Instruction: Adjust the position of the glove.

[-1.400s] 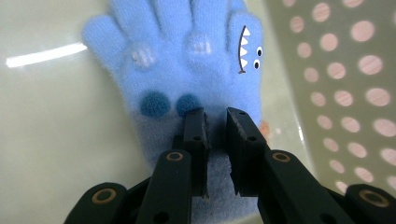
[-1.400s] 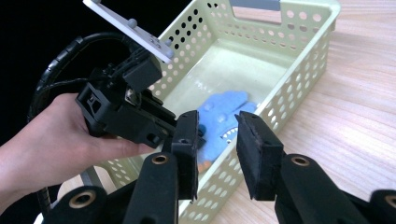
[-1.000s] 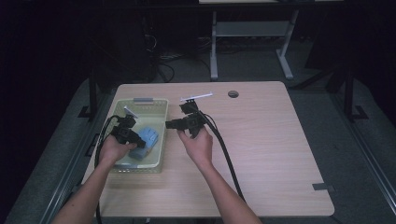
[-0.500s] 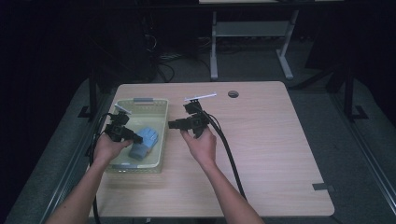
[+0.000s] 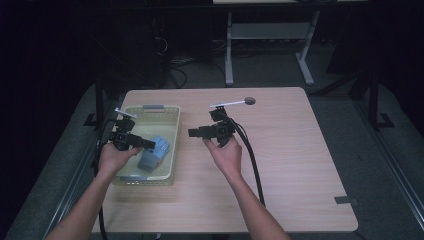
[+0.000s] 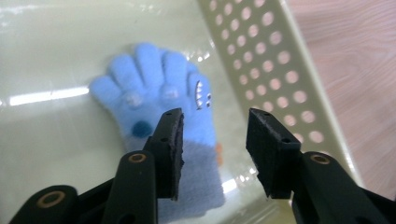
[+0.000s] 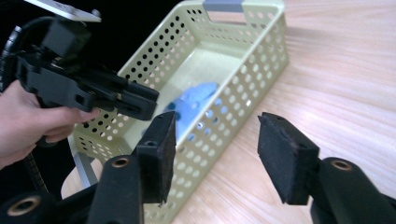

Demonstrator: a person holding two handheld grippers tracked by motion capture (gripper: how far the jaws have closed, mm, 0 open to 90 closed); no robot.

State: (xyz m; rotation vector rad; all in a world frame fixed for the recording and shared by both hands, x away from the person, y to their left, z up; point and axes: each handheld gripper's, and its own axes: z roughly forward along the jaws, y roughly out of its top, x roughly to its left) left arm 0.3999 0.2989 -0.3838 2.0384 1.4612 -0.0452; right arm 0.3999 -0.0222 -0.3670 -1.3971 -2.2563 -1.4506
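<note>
From the high view I have the left gripper [image 5: 146, 145] over the pale green basket [image 5: 172, 131] at the left of the table [image 5: 310, 165], its nose pointing at the blue glove [image 5: 154, 153] that lies flat on the basket floor. The right gripper [image 5: 193, 133] sits over bare wood just beside the basket's right wall, holding nothing.

In the left gripper view my jaws stand apart and empty, hovering above the glove [image 6: 161, 100]. The light blue fingers spread away from me, and the greyer cuff runs down under the left jaw. It lies close to the perforated basket wall [image 6: 261, 51] but I cannot tell if it touches.

In the right gripper view my jaws are likewise spread wide, clamped on nothing, and through the wall holes I glimpse the glove [image 7: 194, 105] inside the basket [image 7: 243, 60], with the left gripper [image 7: 140, 100] above it.

I judge the glove to be light, soft and floppy, a fuzzy knit that should grip well against the pads and will not break. It will sag once lifted. I would pinch the thicker cuff or the palm, pressing down to gather a fold off the glossy floor.
</note>
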